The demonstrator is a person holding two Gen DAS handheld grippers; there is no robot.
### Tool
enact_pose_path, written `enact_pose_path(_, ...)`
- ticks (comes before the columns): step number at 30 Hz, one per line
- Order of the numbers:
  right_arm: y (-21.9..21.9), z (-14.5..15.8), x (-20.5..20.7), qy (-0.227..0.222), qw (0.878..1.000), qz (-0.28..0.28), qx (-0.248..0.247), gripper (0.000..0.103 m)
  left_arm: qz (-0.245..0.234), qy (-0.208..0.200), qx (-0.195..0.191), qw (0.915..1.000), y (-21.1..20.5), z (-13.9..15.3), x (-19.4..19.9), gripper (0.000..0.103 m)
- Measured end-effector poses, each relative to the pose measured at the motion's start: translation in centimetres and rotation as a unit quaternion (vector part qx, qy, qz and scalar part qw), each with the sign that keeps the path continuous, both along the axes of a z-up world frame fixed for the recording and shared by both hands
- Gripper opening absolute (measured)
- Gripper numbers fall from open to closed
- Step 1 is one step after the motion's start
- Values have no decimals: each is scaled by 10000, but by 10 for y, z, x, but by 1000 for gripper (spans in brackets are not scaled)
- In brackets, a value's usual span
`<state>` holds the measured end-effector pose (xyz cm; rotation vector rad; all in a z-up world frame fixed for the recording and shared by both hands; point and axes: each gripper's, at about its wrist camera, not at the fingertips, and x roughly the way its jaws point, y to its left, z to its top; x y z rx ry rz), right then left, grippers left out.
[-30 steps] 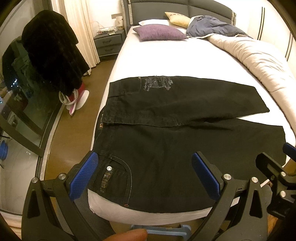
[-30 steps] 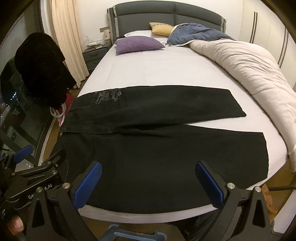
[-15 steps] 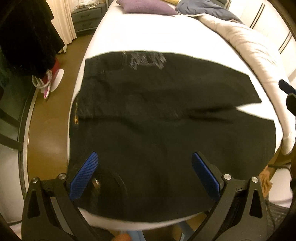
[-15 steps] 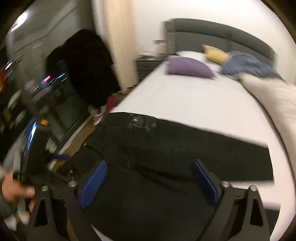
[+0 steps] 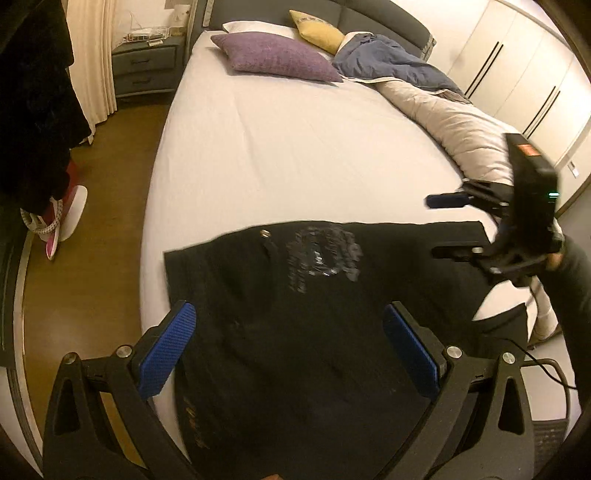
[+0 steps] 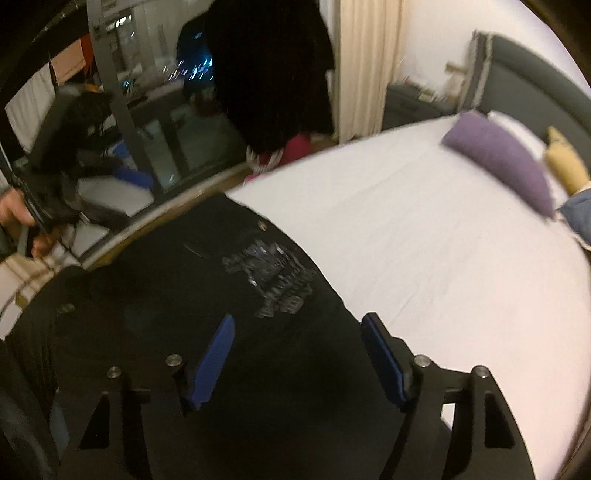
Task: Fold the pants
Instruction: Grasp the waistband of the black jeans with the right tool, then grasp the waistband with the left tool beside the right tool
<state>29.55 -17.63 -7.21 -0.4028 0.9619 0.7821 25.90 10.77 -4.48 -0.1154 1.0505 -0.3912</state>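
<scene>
Pants [image 5: 295, 332] beneath closing, empty right tool [image 6: 295, 354]

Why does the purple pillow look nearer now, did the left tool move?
Yes. The left tool went forward over the black pants, toward the purple pillow at the bed's head.

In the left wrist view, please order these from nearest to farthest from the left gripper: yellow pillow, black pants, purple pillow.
1. black pants, directly under the left gripper.
2. purple pillow, far up the bed, centre-left.
3. yellow pillow, behind it at the headboard.
</scene>
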Motion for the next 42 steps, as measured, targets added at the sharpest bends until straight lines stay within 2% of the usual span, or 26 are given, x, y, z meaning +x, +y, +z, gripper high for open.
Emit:
enact_pose_path(4,-3,-46,39,580,9980,147,-205,67,194,282,-65,9994,23,-17,22,103)
enact_pose_path(7,-7,-69,57,856,9959,116,-278,67,167,228,-158,9995,34,-22,29,103)
enact_pose_path(11,-17,-90,73,1401,9898,154,-219,66,-136,89,-164,9997,35,-22,37,103)
enact_pose_path(13,-19,-97,74,1491,9882,300,-163,66,-358,17,-159,9992,32,-19,40,103)
enact_pose_path(15,-24,-97,79,1617,9863,316,5,59,-596,-53,-175,9981,28,-19,45,103)
enact_pose_path(16,-27,-95,82,1715,9847,295,114,44,-670,-71,-186,9976,24,-19,46,103)
enact_pose_path(17,-29,-96,85,1767,9837,294,147,25,-738,-78,-187,9971,20,-20,49,103)
enact_pose_path(21,-30,-92,81,1731,9840,421,-2,12,-1192,-185,-175,9925,0,-16,60,103)
enact_pose_path(25,-30,-71,69,1297,9902,523,-46,8,-1661,-357,11,9855,-28,-11,68,103)
enact_pose_path(28,-25,-52,53,823,9935,745,-245,7,-2140,-474,186,9755,-54,-10,77,103)
enact_pose_path(35,-13,-18,2,-177,9887,1322,-677,6,-3417,-544,678,9358,-121,-12,88,103)
enact_pose_path(39,-9,-2,-21,-589,9837,1531,-733,4,-4004,-216,789,9127,-143,-25,95,103)
enact_pose_path(42,4,2,-37,-711,9807,1649,-778,4,-4143,3,1004,9046,-153,-40,103,97)
